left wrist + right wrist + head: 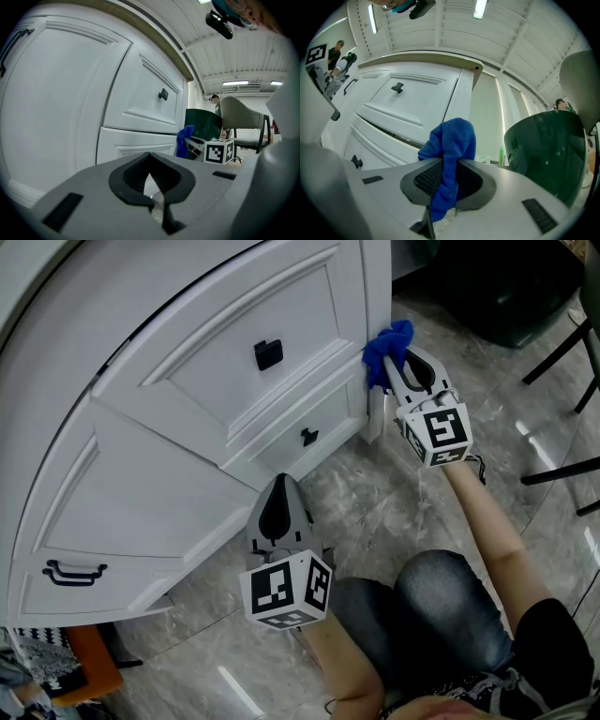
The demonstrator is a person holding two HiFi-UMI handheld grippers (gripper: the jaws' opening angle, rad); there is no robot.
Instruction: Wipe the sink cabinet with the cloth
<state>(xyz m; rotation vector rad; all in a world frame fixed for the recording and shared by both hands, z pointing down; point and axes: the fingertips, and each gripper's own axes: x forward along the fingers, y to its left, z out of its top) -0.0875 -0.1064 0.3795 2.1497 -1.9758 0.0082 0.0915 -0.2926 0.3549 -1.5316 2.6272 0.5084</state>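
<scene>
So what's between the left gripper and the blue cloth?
No object: head view shows only bare floor beside the cabinet from the left gripper to the cloth held in the right gripper.

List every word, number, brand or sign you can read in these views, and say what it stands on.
None: no readable text in any view.
On the left marker cube: only black-and-white square patterns, no letters or digits.
On the right marker cube: the same, patterns only.
On the sink cabinet and the blue cloth: no label or brand shows.
</scene>
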